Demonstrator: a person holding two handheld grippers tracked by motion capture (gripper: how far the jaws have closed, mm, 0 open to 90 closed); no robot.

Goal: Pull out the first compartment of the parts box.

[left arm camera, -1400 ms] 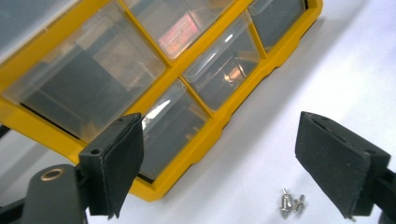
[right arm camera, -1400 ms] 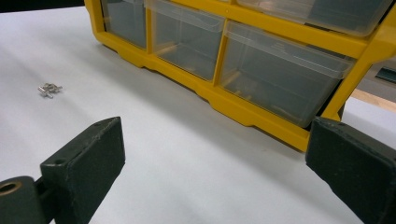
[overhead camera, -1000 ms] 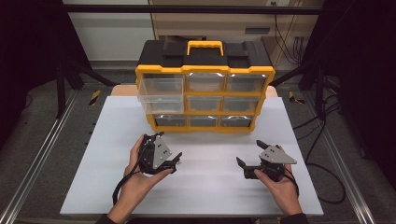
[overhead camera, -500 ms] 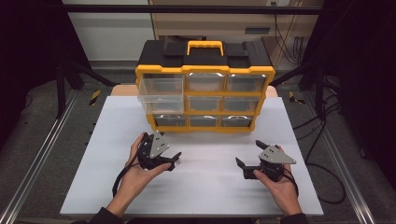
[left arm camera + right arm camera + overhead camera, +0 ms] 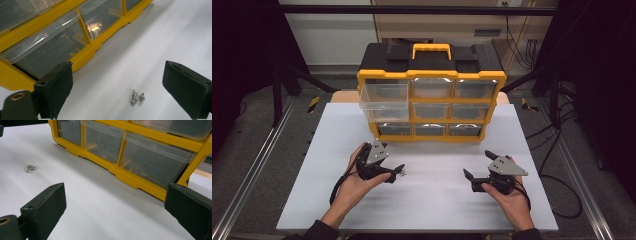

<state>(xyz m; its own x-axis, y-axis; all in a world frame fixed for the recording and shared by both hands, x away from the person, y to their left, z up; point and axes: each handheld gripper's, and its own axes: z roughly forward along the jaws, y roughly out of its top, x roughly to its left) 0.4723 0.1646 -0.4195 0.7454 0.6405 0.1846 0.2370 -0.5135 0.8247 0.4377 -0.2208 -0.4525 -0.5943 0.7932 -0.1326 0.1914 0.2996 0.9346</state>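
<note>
Fingers, high view: the left gripper has its fingers spread apart with nothing between them; the right gripper likewise stands wide and empty.
Screws, high view: a tiny metal speck lies on the white bench right at the left gripper's tips, too small here to tell its shape.
Nearer hand, high view: the left hand is clearly the closer one; the right hand rests well apart, across the bench.
Pose, high view: both forearms come in from the near edge; the left gripper is turned inward toward the bench's middle, low over the surface, and the right gripper points left toward it.
Organizer, high view: a yellow and black drawer organizer stands at the back of the bench, its upper left drawer pulled part way out.

Fingers, left gripper view: the two black pads stand far apart, empty.
Screws, left gripper view: two small screws lie touching side by side on the bench, ahead of and between the fingers, nearer the right-hand one; their points aim toward the camera, so their long axes run roughly along the gripper's line of sight.
Judgement: closing on them calls for a short advance and a slight shift to that side.

Fingers, right gripper view: pads wide open, nothing held.
Screws, right gripper view: the little pair sits far off to the upper left, beyond the fingers.
</note>
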